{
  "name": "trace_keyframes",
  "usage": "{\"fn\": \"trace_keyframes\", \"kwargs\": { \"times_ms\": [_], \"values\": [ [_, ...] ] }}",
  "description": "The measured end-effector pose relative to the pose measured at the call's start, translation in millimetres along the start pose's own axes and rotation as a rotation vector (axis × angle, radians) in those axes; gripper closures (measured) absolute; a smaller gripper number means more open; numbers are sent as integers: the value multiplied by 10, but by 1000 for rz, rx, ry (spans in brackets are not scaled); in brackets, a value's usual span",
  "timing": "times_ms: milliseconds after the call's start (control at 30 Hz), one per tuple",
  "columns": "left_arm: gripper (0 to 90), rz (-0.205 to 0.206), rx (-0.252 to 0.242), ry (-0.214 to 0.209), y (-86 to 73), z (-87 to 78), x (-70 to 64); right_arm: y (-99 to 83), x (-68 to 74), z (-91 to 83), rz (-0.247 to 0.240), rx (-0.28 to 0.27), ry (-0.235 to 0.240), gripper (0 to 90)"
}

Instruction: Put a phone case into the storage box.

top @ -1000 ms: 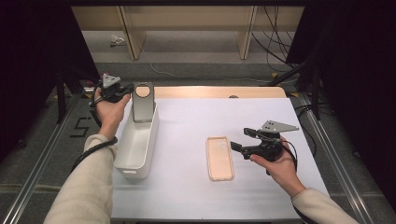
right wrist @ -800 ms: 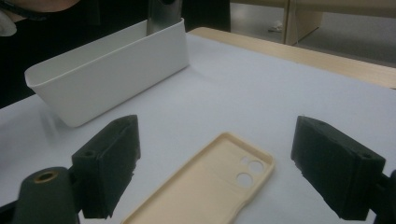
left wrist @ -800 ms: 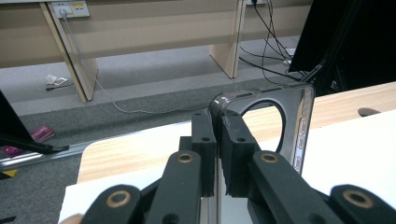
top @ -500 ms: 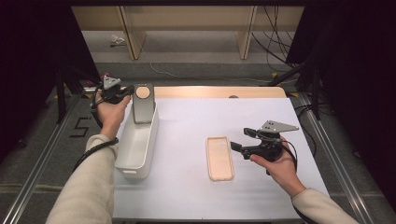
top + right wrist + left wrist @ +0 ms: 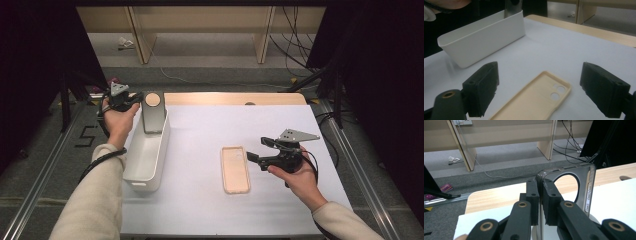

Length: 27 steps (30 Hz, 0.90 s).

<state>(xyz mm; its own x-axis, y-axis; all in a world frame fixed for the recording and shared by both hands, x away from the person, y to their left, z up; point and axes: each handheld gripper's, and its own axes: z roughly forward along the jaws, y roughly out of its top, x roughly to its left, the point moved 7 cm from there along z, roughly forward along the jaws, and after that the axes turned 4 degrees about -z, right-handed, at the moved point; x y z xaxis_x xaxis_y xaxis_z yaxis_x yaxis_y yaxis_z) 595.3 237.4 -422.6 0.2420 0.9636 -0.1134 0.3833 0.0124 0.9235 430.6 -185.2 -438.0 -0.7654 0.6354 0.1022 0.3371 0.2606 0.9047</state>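
The left forearm, in a pale sleeve, reaches forward along the left side, its hand [image 5: 119,122] wrapped around the left gripper [image 5: 134,101] at the far left. That gripper points toward the right, its grey three-cornered plate on top, and its black fingers [image 5: 549,202] are pressed close together, clamped on something thin between them. The right forearm comes in from the lower right, its hand [image 5: 295,175] holding the right gripper [image 5: 255,150] low, pointing left. Its fingers [image 5: 484,87] stand wide apart with nothing between them, and a cable loops beside the wrist.
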Motion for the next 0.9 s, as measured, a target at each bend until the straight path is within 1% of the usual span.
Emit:
{"fn": "trace_keyframes", "kwargs": {
  "times_ms": [133,400,500,567,767,833,900],
  "values": [
    [836,7,13,6,-33,24,17,0,0,2,-1,0,1,165],
    [827,10,21,17,-72,56,39,-2,-1,2,0,1,1,165],
    [820,18,25,20,-67,57,41,-2,-2,4,0,1,1,164],
    [816,27,37,25,-71,60,41,-3,-3,4,0,2,0,164],
    [768,29,44,44,-81,71,60,-5,-2,4,2,4,0,165],
    [752,24,53,35,-94,79,65,-4,-3,3,3,3,0,164],
    [729,23,55,39,-105,83,76,-4,-3,3,3,3,0,165]
  ]
}}
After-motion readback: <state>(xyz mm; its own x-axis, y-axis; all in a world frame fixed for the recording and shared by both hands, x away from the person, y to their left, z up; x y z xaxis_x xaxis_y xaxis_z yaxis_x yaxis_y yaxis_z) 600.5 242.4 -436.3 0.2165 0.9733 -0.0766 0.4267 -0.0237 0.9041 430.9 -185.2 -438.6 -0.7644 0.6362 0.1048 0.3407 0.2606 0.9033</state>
